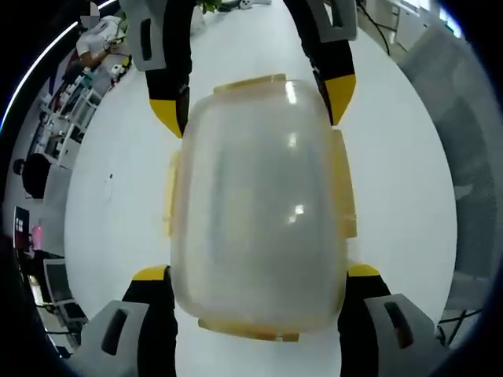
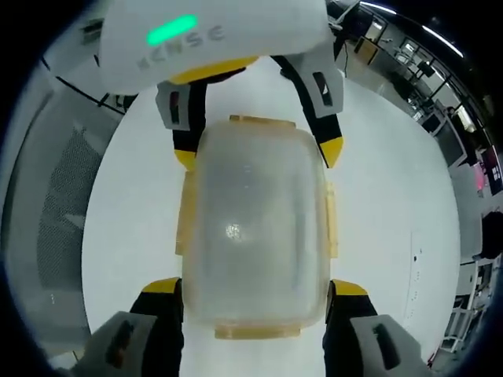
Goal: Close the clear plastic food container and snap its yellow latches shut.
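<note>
**benchrat:** white bench (image 1: 118, 204) under everything, with an office in the background, desks and clutter off at the edges. the clear food container (image 1: 259, 204) sits flat on the bench with its lid on. both tongs are at it from opposite ends. in the left gripper view the left tongs (image 1: 255, 275) straddle the near end, 1 yellow-tipped jaw on each side, and the right tongs (image 1: 255, 106) come in from the far end the same way.

**latchfan:** are they actually squeezing it though?

**benchrat:** hard to call. both pairs are spread about as wide as the box, tips right beside its corners. touching or just beside, i can't tell. i'd say bracketing more than clamping.

**latchfan:** and the yellow latches (image 2: 255, 332)?

**benchrat:** 4 tabs, 1 per side. in the right gripper view the 1 nearest the right tongs (image 2: 255, 289) looks flared outward, and the side ones look a bit proud too. whether any has clicked, can't tell.

**latchfan:** so lid's down, snapping is the step in hand?

**benchrat:** that's my read. next move probably wants 1 pair steadying the box while the other presses a tab flat against the wall until it seats, then on round the other 3.
</note>
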`<state>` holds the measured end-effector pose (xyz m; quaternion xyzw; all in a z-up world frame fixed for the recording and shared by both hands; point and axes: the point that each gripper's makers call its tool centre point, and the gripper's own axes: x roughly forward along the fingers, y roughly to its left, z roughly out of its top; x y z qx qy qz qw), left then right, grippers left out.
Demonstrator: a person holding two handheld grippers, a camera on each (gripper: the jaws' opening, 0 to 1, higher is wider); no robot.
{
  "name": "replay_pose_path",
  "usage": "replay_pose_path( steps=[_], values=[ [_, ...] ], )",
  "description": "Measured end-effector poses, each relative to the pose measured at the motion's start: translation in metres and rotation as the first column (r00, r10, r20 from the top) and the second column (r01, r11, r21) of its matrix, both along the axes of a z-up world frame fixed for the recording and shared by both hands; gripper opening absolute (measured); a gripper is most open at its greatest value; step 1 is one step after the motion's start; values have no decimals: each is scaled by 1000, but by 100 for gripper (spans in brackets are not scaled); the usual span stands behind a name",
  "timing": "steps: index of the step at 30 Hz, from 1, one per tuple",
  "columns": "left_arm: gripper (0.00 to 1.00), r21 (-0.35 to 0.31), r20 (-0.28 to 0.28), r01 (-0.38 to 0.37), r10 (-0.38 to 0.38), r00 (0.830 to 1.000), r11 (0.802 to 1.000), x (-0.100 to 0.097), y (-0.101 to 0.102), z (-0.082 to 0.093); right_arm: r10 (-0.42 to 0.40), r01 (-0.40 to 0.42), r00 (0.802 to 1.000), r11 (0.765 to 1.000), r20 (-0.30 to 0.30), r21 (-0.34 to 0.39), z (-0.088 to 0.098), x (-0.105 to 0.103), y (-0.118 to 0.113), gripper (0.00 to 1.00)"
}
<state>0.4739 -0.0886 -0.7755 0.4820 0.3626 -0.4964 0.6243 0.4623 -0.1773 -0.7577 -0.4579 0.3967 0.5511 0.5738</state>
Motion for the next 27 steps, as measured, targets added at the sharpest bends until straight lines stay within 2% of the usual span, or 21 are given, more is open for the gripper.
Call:
replay_pose_path(
  steps=[16,27],
  values=[
    [83,-5,1,-9,9,1000,1000,23,4,1,6,-6,1000,1000,4,4,0,25,5,72],
    [83,-1,0,-10,10,1000,1000,33,5,1,8,-8,1000,1000,5,12,0,34,6,73]
  ],
)
